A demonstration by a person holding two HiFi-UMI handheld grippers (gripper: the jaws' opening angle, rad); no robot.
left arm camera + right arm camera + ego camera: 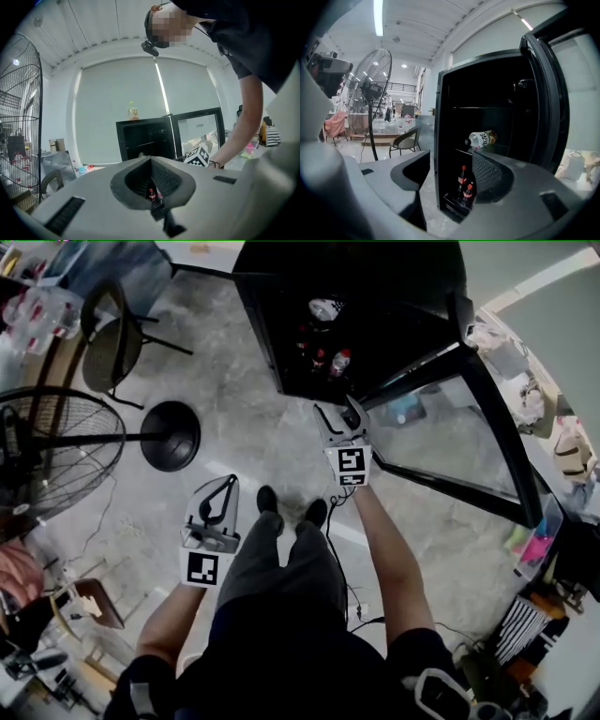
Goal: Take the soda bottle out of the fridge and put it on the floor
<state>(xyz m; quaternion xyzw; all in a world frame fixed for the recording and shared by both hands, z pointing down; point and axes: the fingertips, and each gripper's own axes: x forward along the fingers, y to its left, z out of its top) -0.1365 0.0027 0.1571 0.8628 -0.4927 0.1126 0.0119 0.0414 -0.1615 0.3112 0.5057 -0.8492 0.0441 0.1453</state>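
While the fridge [394, 277] stands with its door [441, 437] swung wide to my right, the task is barely begun: nothing has been lifted out. Two red-capped soda bottles [461, 180] stand upright, close together, on the fridge's bottom level; I cannot tell which one is meant. My right gripper [450, 164] is held out toward the opening, jaws spread and empty. The bottles show between the jaws but well apart from the tips. My left gripper [151, 161] is low beside my leg, jaws pressed together on nothing. What is left, as I judge it: reach in, close on a bottle, draw it out and set it on the floor [244, 437].

A white-labelled bottle [482, 138] lies on its side one level above the soda bottles, so a grasp would likely have to come in beneath it. The open door flanks my right arm. A large fan [56, 442] on a round base stands on the floor to my left, with a chair [112, 348] beyond it.
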